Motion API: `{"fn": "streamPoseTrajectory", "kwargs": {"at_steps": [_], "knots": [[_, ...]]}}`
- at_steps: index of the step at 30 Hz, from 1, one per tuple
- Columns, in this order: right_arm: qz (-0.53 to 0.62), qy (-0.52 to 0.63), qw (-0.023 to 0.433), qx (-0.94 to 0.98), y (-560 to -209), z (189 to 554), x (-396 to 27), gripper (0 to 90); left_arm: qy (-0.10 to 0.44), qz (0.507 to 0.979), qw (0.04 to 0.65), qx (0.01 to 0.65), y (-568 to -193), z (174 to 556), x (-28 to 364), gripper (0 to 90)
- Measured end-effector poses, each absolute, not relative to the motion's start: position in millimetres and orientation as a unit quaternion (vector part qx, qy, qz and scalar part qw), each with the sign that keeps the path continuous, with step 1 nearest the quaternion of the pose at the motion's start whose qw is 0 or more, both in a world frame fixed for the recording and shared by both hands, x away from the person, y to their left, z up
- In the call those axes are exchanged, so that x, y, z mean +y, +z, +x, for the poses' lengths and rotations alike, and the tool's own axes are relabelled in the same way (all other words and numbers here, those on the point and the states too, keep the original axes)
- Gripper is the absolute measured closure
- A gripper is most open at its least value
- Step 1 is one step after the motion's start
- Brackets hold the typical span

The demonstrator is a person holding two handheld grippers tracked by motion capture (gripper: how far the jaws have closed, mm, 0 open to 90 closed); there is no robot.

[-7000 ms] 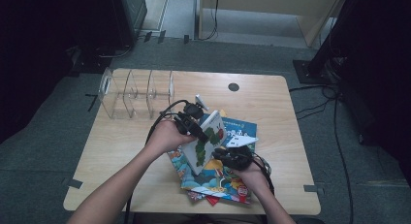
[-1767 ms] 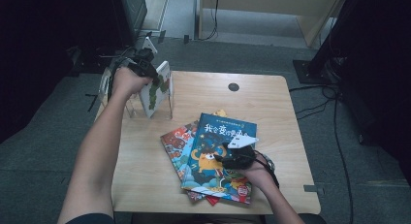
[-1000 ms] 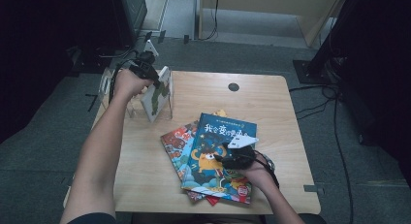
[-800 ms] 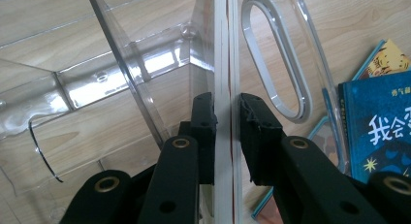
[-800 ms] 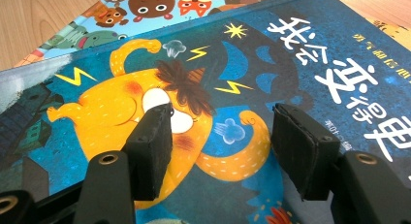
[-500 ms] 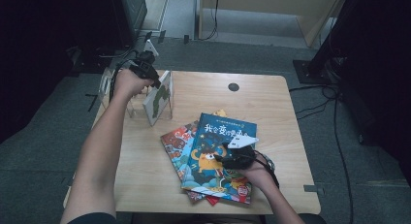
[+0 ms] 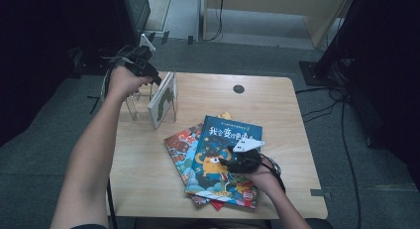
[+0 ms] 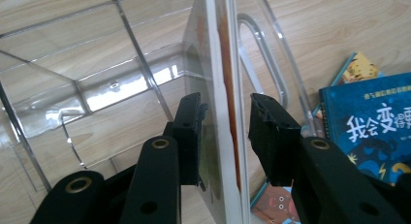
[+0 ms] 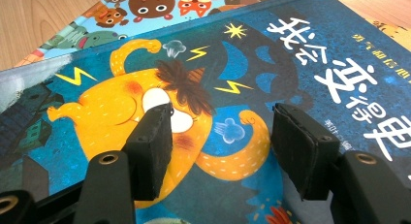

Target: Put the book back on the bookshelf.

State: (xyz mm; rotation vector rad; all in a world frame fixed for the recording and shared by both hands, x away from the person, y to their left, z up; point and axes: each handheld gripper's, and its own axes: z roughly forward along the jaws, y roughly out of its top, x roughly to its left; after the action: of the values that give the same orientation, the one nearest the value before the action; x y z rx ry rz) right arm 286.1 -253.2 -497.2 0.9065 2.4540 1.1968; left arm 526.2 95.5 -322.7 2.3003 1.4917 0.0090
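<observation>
A thin white-covered book (image 7: 163, 96) stands on edge, leaning, in the right slot of a clear acrylic rack (image 7: 132, 104) at the table's back left. My left gripper (image 7: 154, 78) is at its top edge. In the left gripper view the book's edge (image 8: 220, 88) runs between the jaws of the left gripper (image 8: 225, 132), which have just been opening; a gap shows on the right pad's side. My right gripper (image 7: 232, 158) rests open over the blue book (image 7: 223, 140) on top of a pile. The right gripper view shows the right gripper's (image 9: 220, 136) pads spread above that cover (image 9: 291, 64), gripping nothing.
Under the blue book lie other picture books (image 7: 179, 142), fanned toward the table's front edge. A black grommet hole (image 7: 238, 88) sits at the back centre. The rack's left slots (image 8: 72, 88) hold nothing. Cables trail on the floor at the right.
The left hand has lifted slightly at the rack and its jaws have spread off the standing book, which stays in the slot. The right hand and the pile have not moved.
</observation>
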Motion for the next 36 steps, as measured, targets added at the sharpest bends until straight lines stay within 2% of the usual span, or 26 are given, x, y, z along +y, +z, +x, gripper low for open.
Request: {"fn": "streamPoseTrajectory", "kwargs": {"at_steps": [16, 20, 36], "knots": [[0.327, 0.423, 0.126, 0.836, -498.1, 284.5, -257.2, 39.2, 0.012, 0.828, 0.247, 0.503, -309.5, 492.3, 86.0, 57.6], [0.342, 0.429, 0.111, 0.829, -497.2, 285.7, -258.8, 38.9, 0.012, 0.83, 0.247, 0.5, -316.0, 479.9, 87.1, 55.6], [0.342, 0.419, 0.117, 0.833, -491.1, 288.7, -269.9, 40.7, 0.037, 0.84, 0.272, 0.467, -336.2, 435.4, 85.7, 50.5]]}}
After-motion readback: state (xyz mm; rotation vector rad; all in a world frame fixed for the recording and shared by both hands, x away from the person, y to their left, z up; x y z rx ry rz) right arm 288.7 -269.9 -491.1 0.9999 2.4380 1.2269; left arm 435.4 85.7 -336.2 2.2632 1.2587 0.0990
